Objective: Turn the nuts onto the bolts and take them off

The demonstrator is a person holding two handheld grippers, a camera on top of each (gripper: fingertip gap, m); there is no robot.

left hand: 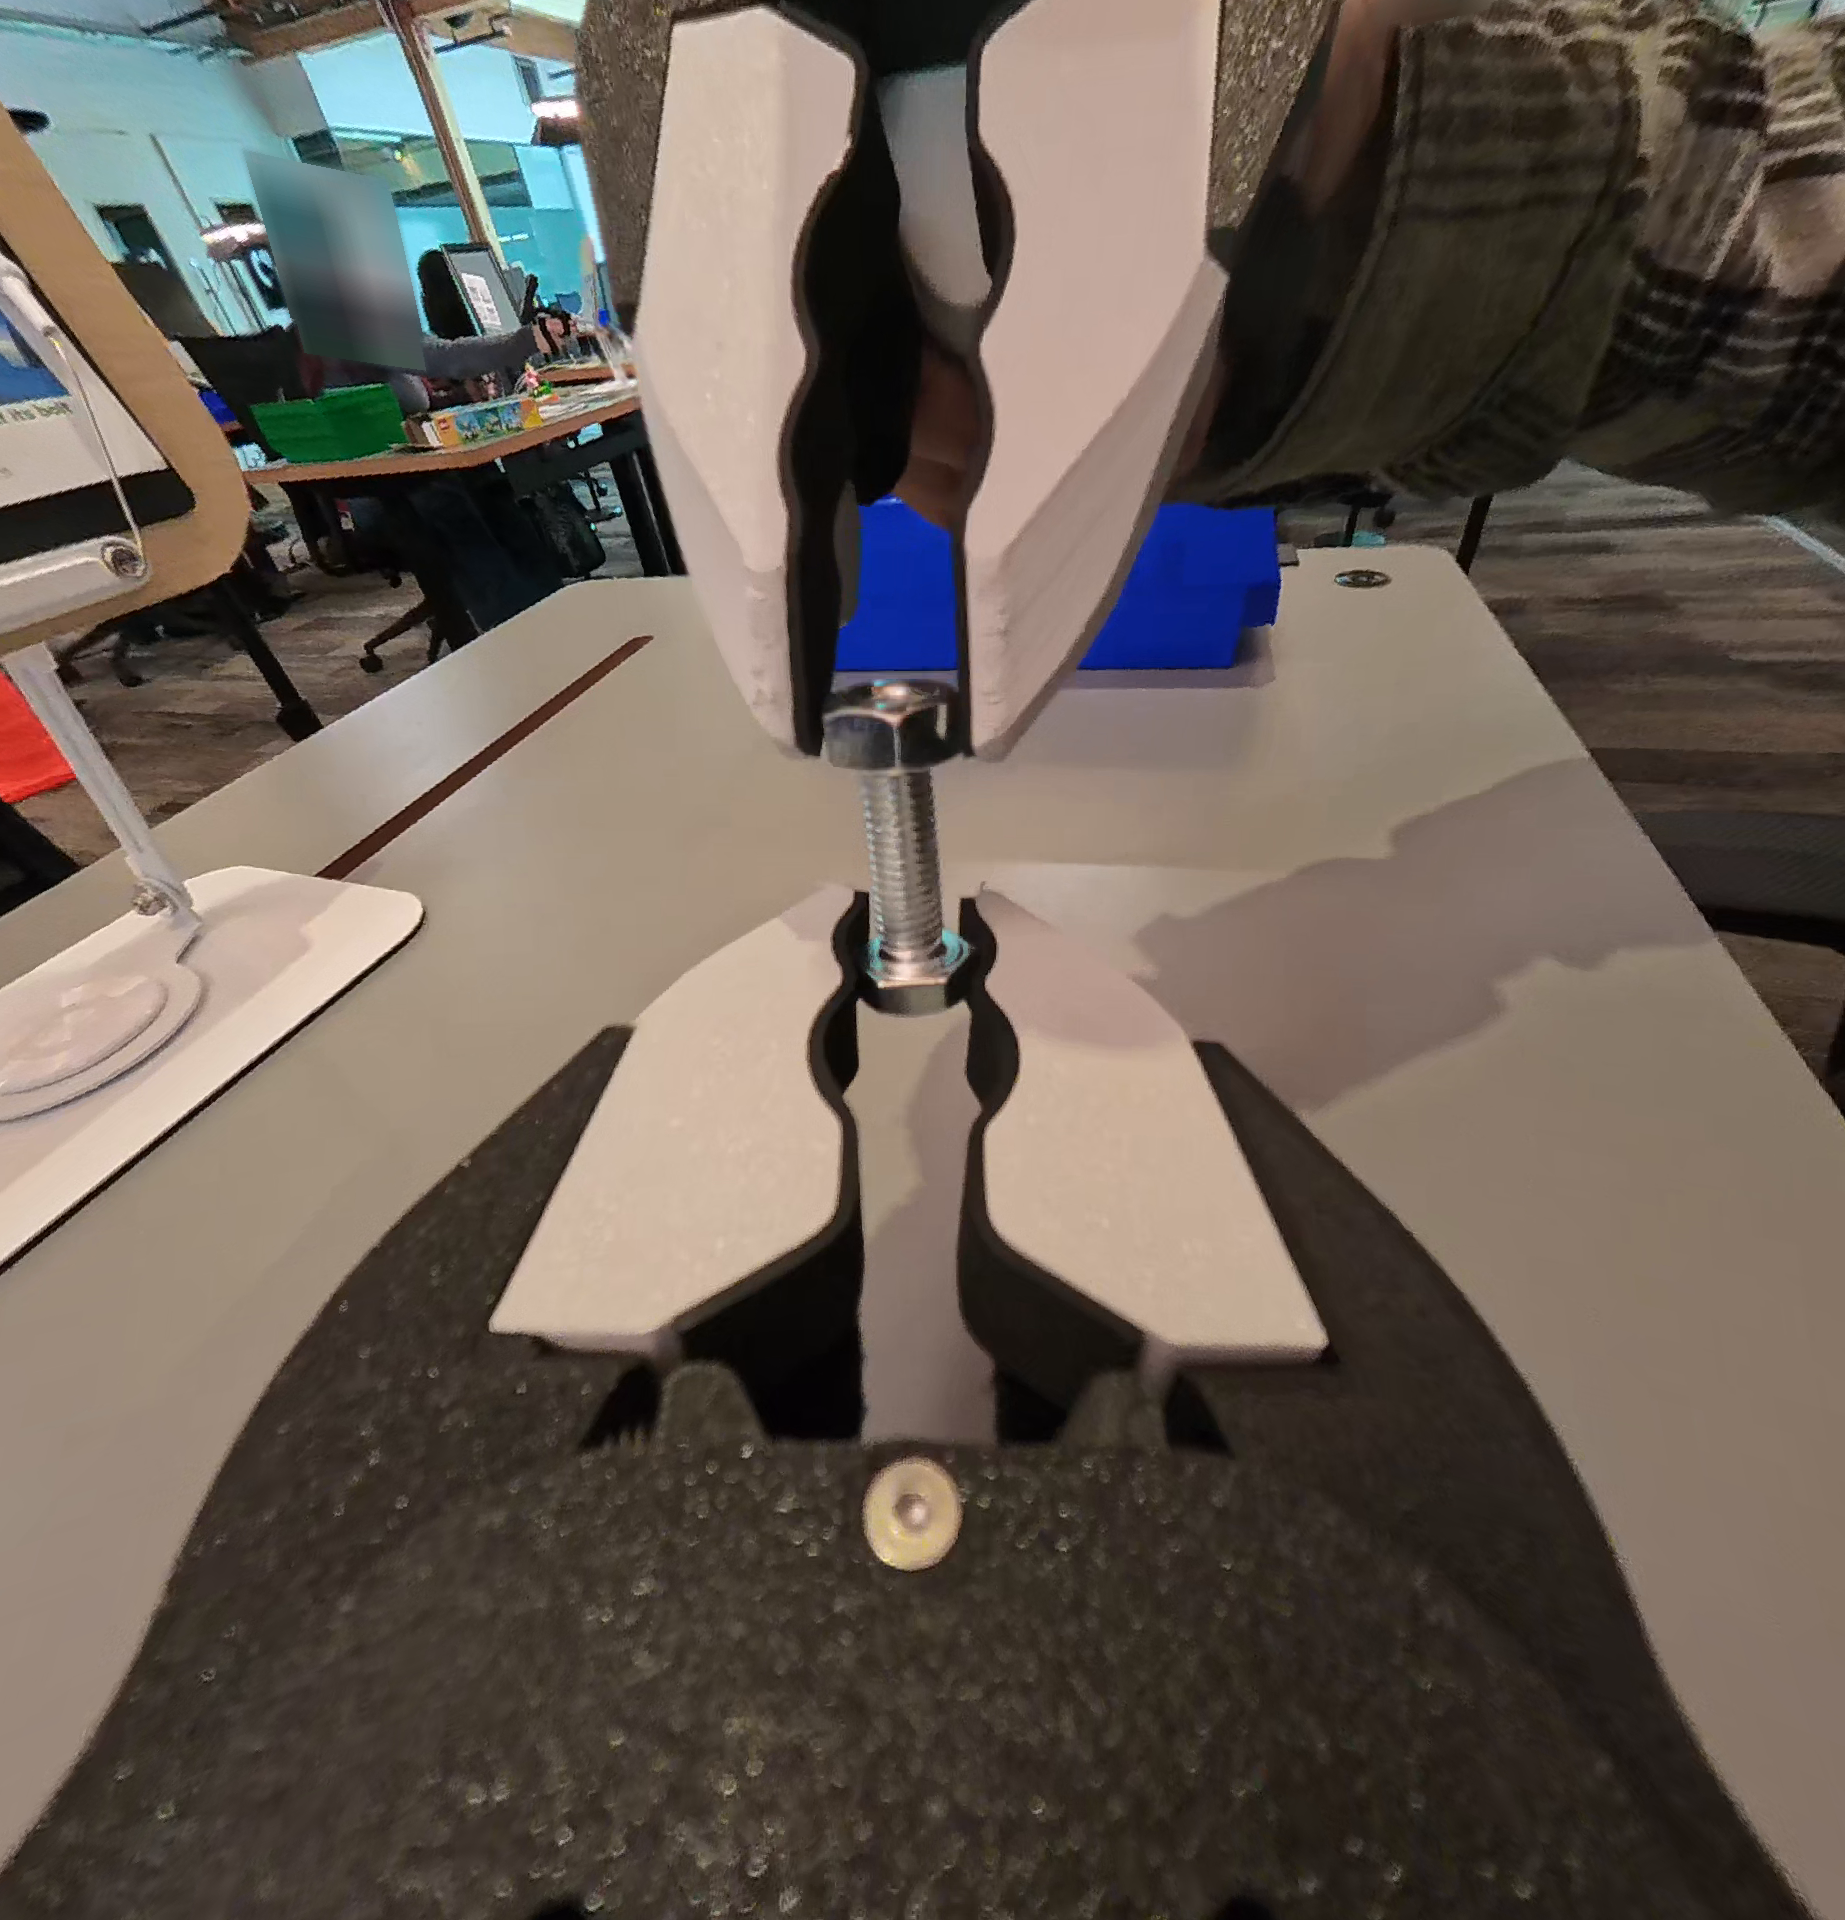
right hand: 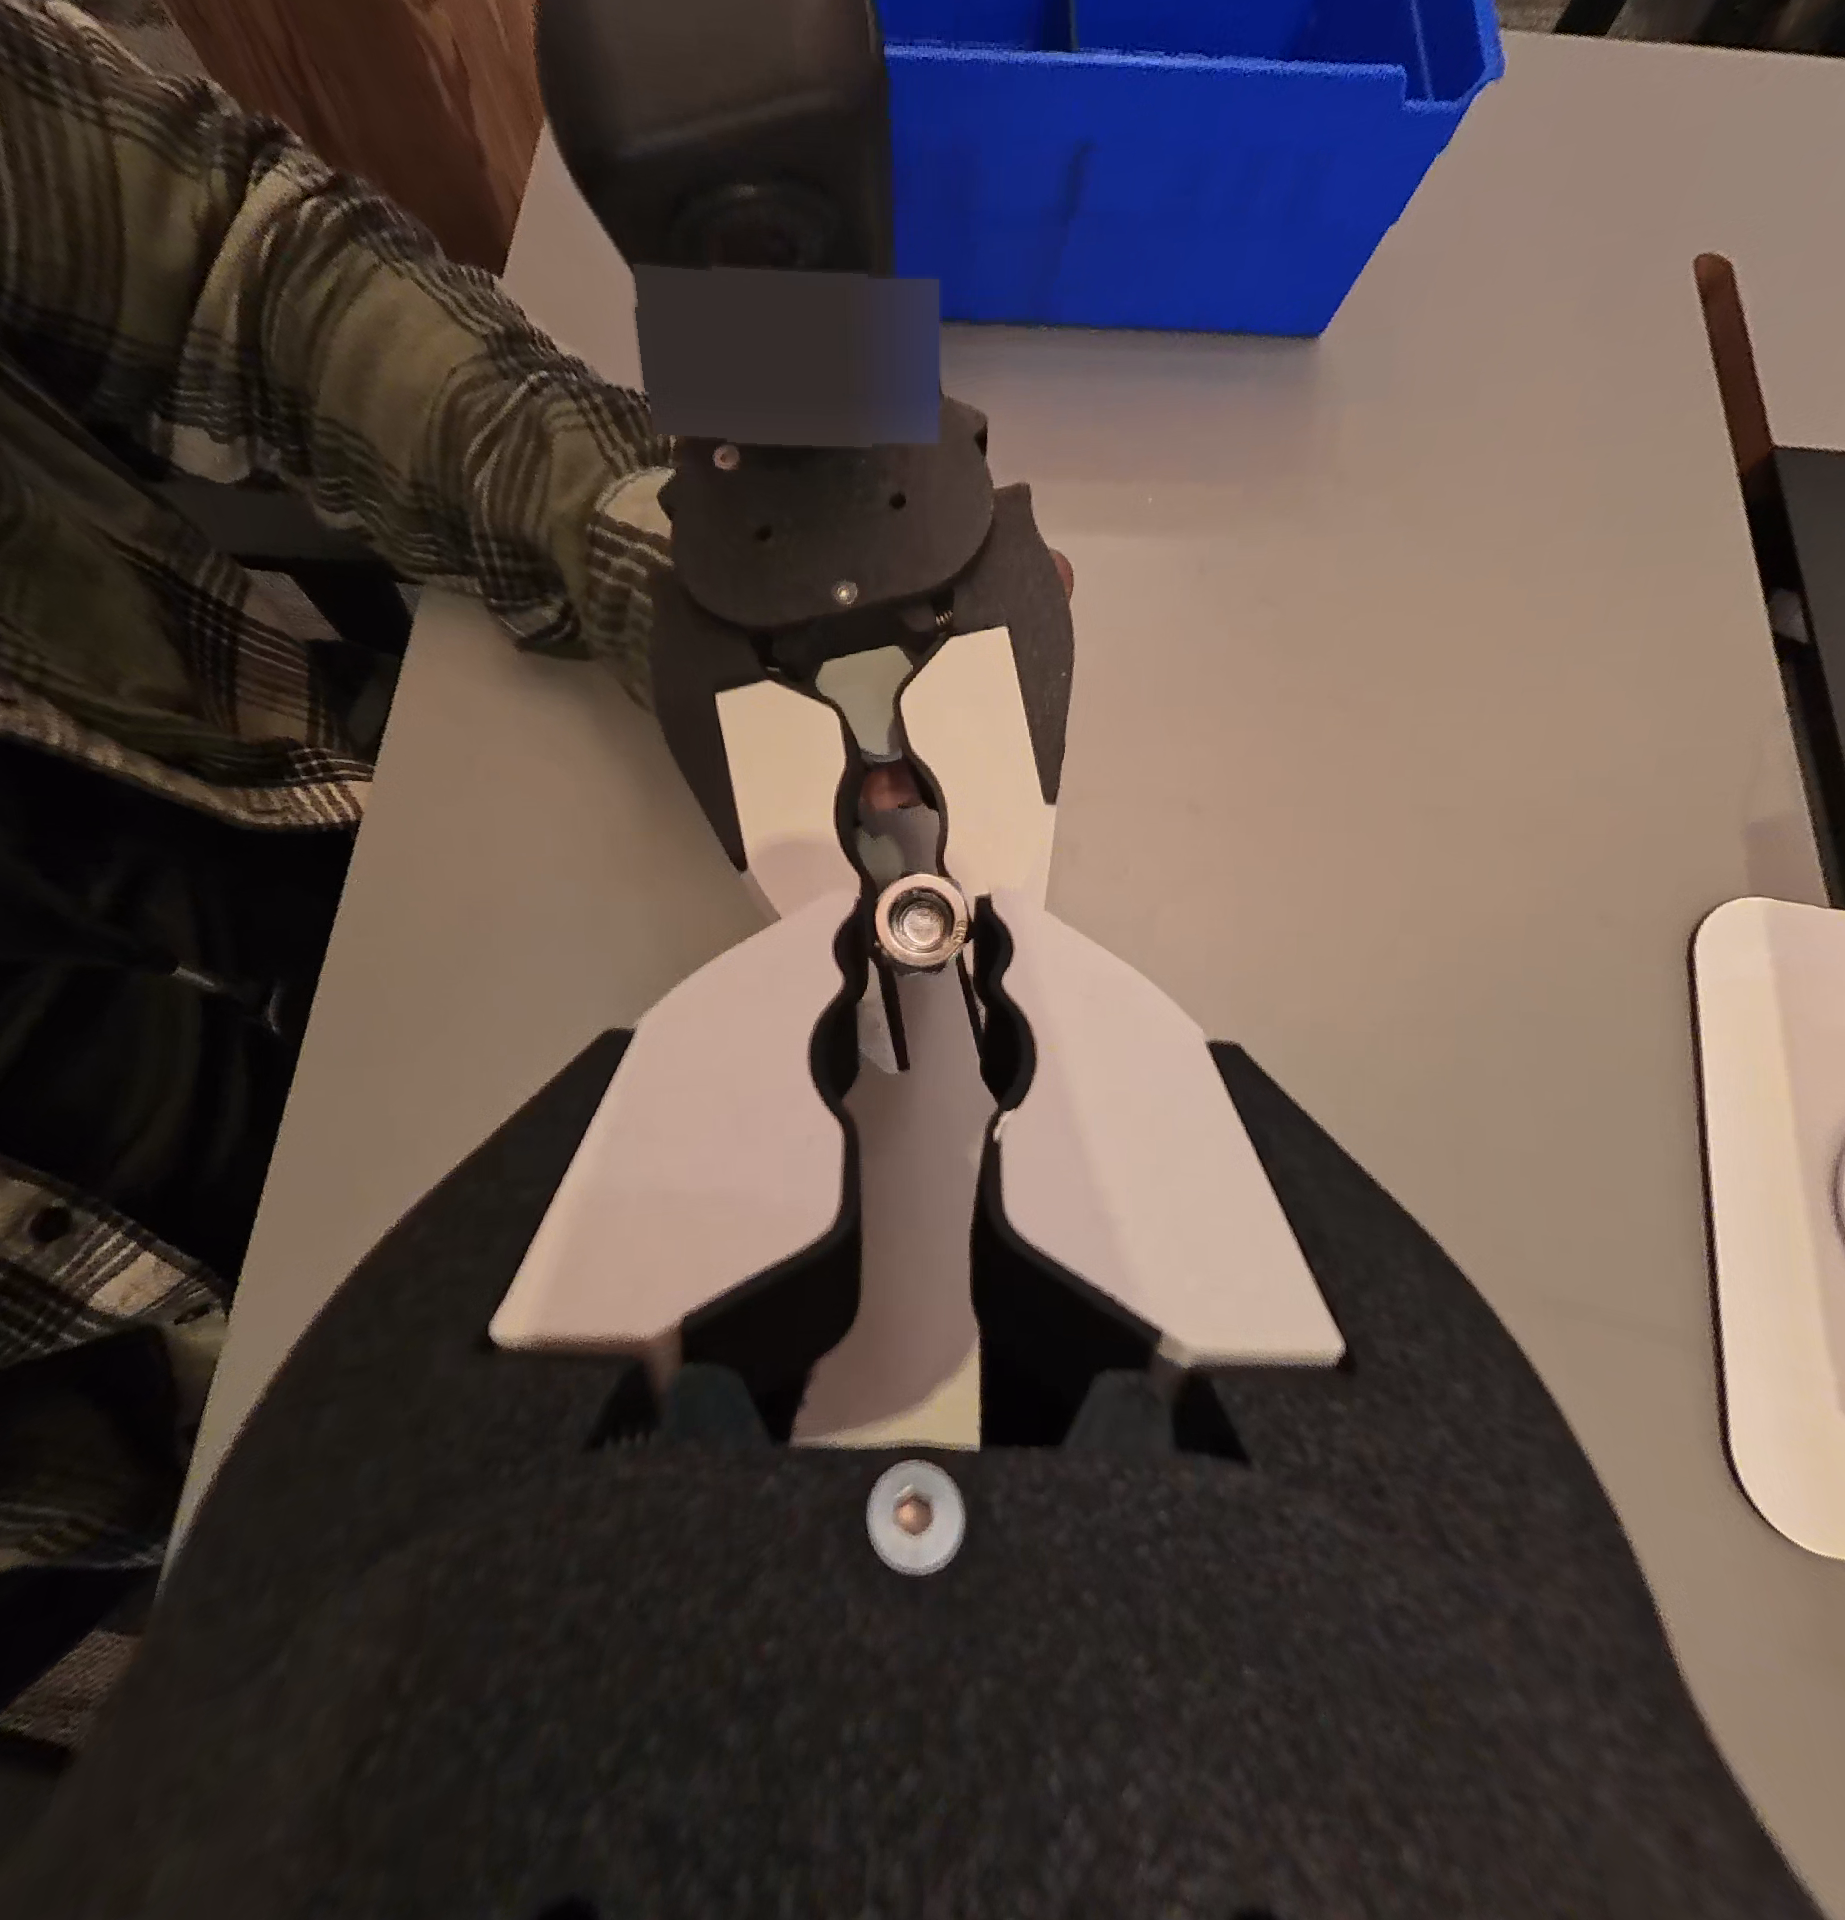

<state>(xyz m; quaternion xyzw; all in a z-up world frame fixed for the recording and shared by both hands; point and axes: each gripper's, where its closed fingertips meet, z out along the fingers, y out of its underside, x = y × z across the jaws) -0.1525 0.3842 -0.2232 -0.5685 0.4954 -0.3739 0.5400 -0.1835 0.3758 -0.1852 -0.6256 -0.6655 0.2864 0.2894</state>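
Note:
A silver bolt stands upright above the grey table. A hex nut sits on the lower end of its thread. My left gripper is shut on the nut from the side. My right gripper comes down from above and is shut on the bolt's hex head. In the right wrist view the bolt head shows end-on between my right gripper's fingertips, and the left gripper lies beyond it. The nut is hidden there.
A blue bin stands at the table's far side; it also shows in the right wrist view. A white stand base lies on the left. A person's plaid sleeve reaches in. A dark slot runs along the table. Left tips to right tips: about 5 cm.

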